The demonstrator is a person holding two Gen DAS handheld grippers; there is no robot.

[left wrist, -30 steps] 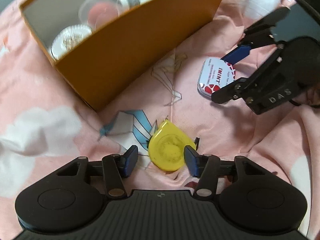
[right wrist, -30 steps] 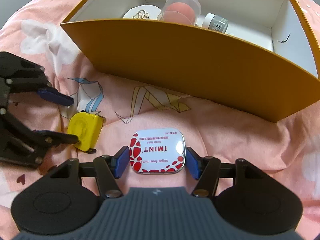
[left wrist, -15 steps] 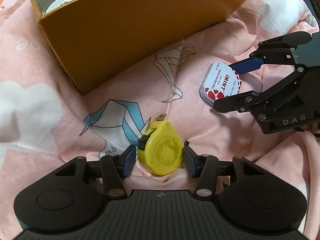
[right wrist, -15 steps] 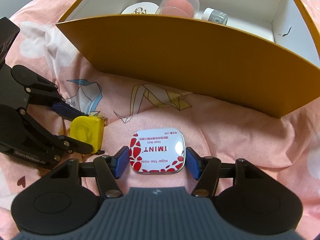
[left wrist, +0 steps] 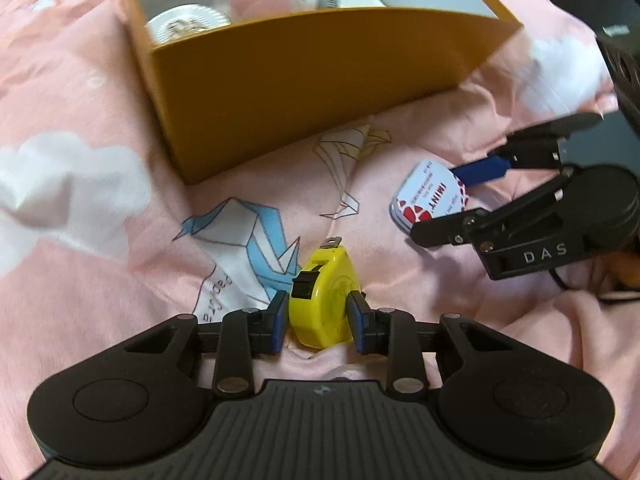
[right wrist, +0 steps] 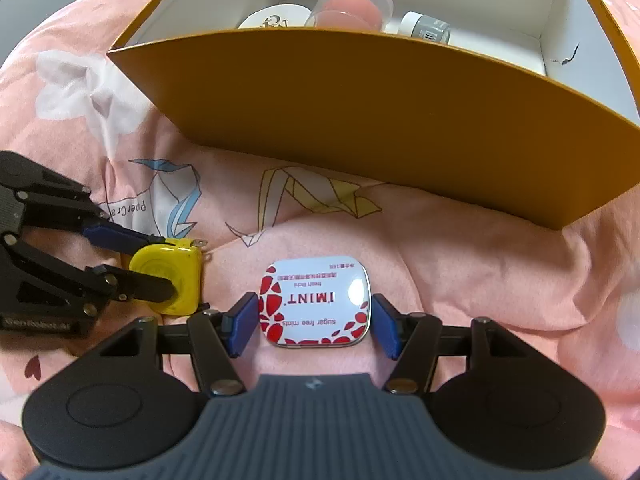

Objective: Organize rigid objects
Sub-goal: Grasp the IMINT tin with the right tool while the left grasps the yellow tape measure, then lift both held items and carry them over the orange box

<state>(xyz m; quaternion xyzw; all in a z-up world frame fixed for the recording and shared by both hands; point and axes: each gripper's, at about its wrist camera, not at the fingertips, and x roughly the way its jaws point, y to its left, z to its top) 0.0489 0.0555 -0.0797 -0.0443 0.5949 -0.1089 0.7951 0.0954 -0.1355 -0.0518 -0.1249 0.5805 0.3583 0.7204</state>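
My left gripper (left wrist: 319,317) is shut on a yellow tape measure (left wrist: 323,300), which stands on edge between the blue pads on the pink cloth; it also shows in the right wrist view (right wrist: 166,278). My right gripper (right wrist: 310,319) is open around a white and red IMINT mint tin (right wrist: 316,302), with a small gap at each pad. The tin lies flat on the cloth and shows in the left wrist view (left wrist: 430,200). An orange box (right wrist: 380,108) with a white inside stands beyond both.
The box holds a round white jar (right wrist: 276,20), a clear cup with a pink item (right wrist: 350,2) and a small grey-labelled bottle (right wrist: 426,28). The pink bedsheet (right wrist: 460,248) with origami prints is soft and wrinkled. The two grippers sit close side by side.
My left gripper closed on the tape measure and tipped it up on edge. The right gripper stayed open around the tin, which now sits slightly deeper between the pads.
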